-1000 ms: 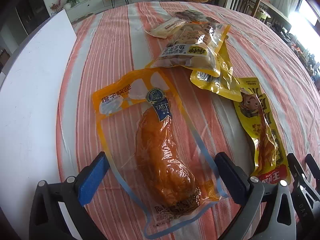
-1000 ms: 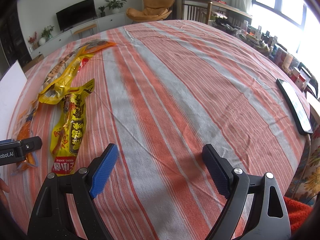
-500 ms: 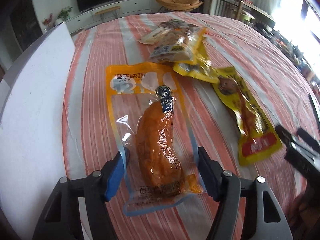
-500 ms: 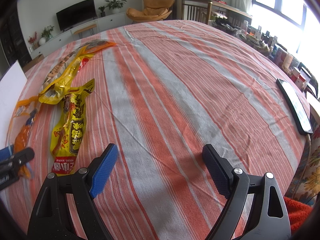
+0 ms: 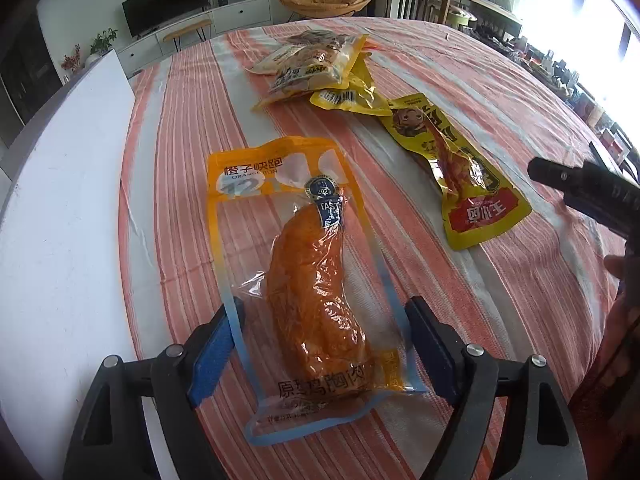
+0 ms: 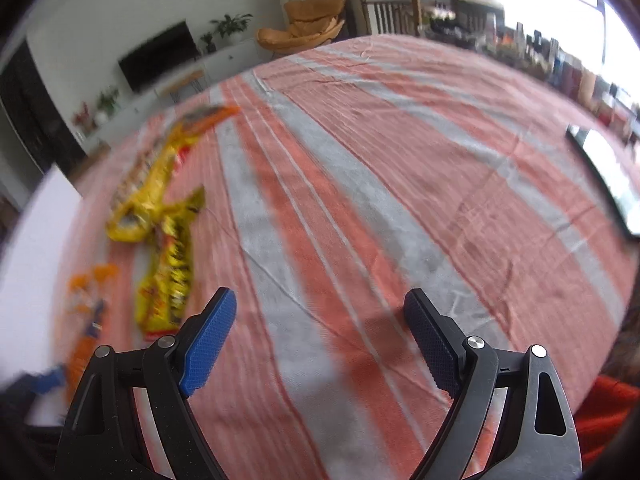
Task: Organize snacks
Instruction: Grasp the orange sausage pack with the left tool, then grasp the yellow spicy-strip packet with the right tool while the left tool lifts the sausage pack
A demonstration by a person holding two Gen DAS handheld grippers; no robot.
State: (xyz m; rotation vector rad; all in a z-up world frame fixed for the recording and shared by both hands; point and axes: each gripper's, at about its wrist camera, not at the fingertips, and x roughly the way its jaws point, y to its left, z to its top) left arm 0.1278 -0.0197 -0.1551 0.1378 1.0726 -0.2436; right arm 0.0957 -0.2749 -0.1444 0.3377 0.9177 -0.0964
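Note:
A clear and orange pouch of chicken breast (image 5: 312, 300) lies flat on the striped tablecloth (image 5: 180, 140). My left gripper (image 5: 324, 308) straddles its lower half, and its jaws are opening; the blue pads stand at the pouch's side edges without pinching it. To the right lies a yellow pouch with a cartoon figure (image 5: 456, 168), and further back a pile of snack bags (image 5: 316, 68). My right gripper (image 6: 320, 308) hangs open over bare cloth with nothing between its pads. The yellow pouch (image 6: 168, 280) and the pile (image 6: 148, 196) appear blurred to its left.
A white board (image 5: 60, 220) covers the table's left side. A black finger of the right gripper (image 5: 568, 184) reaches in from the right edge of the left wrist view. A dark flat device (image 6: 608, 184) lies near the table's right rim. Chairs and a TV cabinet stand beyond.
The left jaws narrowed around the chicken pouch, then widened again, and the left gripper drew back along it. The right wrist view has swung and is now blurred.

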